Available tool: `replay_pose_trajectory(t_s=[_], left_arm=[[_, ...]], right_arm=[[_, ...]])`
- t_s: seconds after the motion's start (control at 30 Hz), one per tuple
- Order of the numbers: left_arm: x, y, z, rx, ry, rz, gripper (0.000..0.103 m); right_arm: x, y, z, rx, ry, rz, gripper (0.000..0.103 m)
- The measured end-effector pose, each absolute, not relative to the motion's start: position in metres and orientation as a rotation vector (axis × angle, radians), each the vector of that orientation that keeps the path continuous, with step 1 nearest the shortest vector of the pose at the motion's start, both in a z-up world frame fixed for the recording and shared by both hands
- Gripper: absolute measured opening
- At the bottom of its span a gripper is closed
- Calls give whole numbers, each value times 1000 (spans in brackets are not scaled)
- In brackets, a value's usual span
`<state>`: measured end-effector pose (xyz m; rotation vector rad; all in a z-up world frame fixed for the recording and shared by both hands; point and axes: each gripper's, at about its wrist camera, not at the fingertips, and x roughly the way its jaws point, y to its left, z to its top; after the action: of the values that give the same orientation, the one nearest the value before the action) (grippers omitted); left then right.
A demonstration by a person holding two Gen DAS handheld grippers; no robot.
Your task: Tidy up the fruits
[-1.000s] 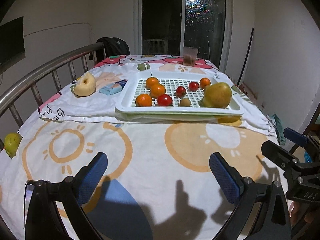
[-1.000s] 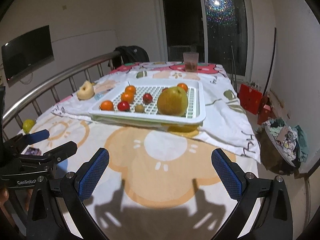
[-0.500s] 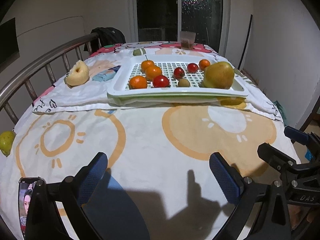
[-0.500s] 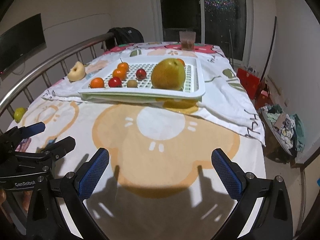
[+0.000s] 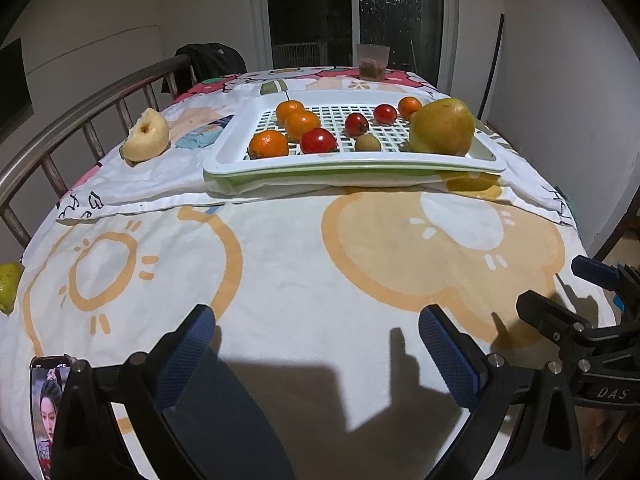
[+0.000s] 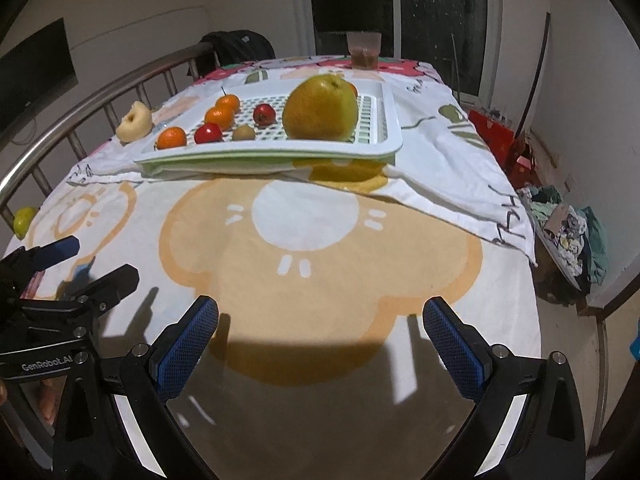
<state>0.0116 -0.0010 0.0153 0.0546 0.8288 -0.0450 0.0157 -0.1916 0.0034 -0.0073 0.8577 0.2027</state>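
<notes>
A white slotted tray [image 5: 352, 162] [image 6: 264, 154] lies on the bed ahead of me. It holds a large yellow pear [image 5: 442, 126] [image 6: 320, 107], several oranges [image 5: 268, 144], red fruits [image 5: 318, 141] and a small brown fruit [image 5: 367, 143]. A pale cut fruit [image 5: 146, 141] [image 6: 134, 122] lies on the cloth left of the tray. A green fruit [image 5: 8, 286] [image 6: 25, 219] lies at the bed's left edge. My left gripper [image 5: 316, 346] and my right gripper [image 6: 320, 334] are both open and empty, low over the blanket, well short of the tray.
A metal bed rail [image 5: 80, 116] runs along the left. A plastic cup [image 5: 373, 62] stands at the far end. A phone [image 5: 48, 400] lies at the near left. A pile of clothes [image 6: 568, 232] lies on the floor to the right.
Both grippers have moved forward and lower toward the tray, which looks larger now. Both stay open.
</notes>
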Motion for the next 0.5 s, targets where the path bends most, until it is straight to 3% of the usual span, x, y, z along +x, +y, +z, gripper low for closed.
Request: replay_pose_trajectory(t_s=[0.5], left_arm=[[20, -3, 5, 56, 860, -40, 103]], right_arm=[[24, -192, -8, -2, 929, 181, 103]])
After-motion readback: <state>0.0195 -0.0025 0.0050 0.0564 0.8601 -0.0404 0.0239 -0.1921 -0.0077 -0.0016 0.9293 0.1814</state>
